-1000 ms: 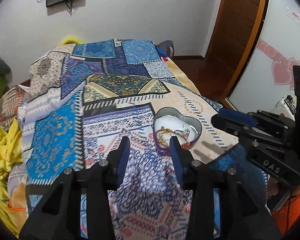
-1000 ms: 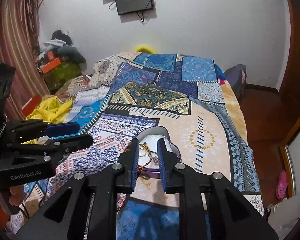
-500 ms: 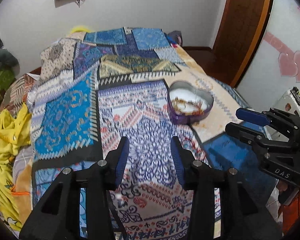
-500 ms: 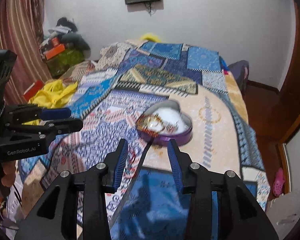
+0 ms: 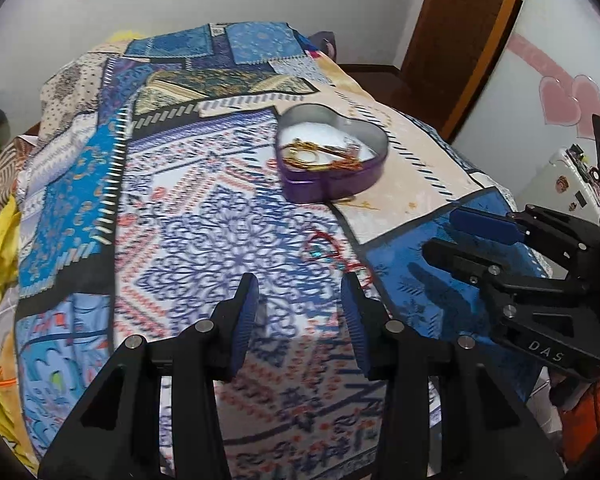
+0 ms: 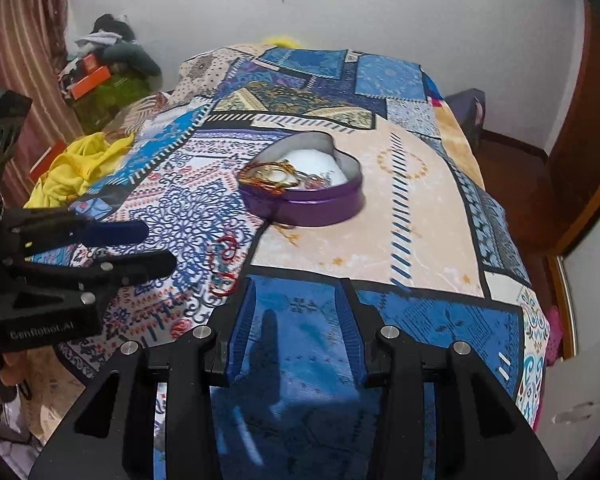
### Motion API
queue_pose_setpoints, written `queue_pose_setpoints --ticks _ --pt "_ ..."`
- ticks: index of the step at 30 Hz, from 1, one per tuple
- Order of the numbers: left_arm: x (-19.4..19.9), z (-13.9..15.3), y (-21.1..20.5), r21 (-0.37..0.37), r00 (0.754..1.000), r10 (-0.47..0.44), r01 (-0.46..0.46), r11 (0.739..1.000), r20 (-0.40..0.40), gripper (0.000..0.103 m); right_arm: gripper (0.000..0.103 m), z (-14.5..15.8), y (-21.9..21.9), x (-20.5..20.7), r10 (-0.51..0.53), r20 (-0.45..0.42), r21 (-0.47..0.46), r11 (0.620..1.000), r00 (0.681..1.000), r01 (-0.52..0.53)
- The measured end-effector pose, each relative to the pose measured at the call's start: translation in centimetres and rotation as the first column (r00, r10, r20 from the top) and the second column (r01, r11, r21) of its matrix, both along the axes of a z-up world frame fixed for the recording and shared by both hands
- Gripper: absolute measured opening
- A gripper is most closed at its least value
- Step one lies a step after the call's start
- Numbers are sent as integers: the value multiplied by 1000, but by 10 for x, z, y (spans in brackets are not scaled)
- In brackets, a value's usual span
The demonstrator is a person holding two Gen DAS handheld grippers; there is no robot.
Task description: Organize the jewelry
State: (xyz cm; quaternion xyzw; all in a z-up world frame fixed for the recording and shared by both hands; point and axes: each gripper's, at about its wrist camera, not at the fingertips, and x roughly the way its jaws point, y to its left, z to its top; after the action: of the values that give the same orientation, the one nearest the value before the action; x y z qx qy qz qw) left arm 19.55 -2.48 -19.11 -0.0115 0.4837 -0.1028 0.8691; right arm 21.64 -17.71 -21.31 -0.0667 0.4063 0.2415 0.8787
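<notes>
Purple heart-shaped metal tin (image 5: 334,168) with gold jewelry inside sits on patchwork bedspread (image 5: 180,240), ahead of both fingers. Red bangles (image 5: 324,246) lie loose just beyond left gripper (image 5: 300,300), likely next pickup. Left fingers spread, empty. Right gripper (image 6: 296,304) fingers spread, empty, above blue patch.

So there's a purple heart-shaped tin (image 5: 332,176) sitting open on my bed, white lining inside, with gold jewelry (image 5: 308,156) tangled up in its near-left part. A gold bit (image 6: 286,232) trails out onto the cover right by its near wall. Nearer me, red bangles (image 6: 224,264) lie loose on the patterned cover.
</notes>
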Motion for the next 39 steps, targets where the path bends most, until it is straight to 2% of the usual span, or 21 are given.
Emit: queue_pose_setpoints --ticks 3,7,12,14,18,22,28,33,37,39 --pt "4 -2 -8 -7 1000 2 -2 1000 -7 41 37 -2 -4 0 -10 -6 15 1000 1000 10" --pt "13 -6 -13 -51 999 1 -3 999 -38 24 38 -4 -5 -1 -11 -14 28 1000 1000 12" --pt "23 -15 -13 -105 996 8 -18 994 -93 20 38 -5 -6 0 -8 -11 33 999 1000 9" --pt "28 -20 -13 -111 993 20 -33 993 -114 12 38 -5 -6 0 -7 -11 36 999 1000 7" --pt "31 -21 -12 -149 992 24 -42 988 -121 6 38 -5 -7 1 -9 -12 40 999 1000 9" --pt "28 -11 -12 -148 996 21 -33 988 -83 6 38 -6 -7 4 -10 -20 45 999 1000 11" --pt "14 24 3 -142 999 43 -41 989 12 6 38 -6 -1 6 14 -39 71 997 999 -11" --pt "3 46 16 -106 993 74 -65 992 91 6 37 -7 16 5 51 -37 56 997 998 -48" --pt "-4 52 23 -57 987 84 -77 995 135 6 37 -12 32 3 105 -38 50 993 994 -103" --pt "-7 52 26 -62 988 83 -76 995 134 6 37 -13 38 3 118 -32 36 992 992 -117"
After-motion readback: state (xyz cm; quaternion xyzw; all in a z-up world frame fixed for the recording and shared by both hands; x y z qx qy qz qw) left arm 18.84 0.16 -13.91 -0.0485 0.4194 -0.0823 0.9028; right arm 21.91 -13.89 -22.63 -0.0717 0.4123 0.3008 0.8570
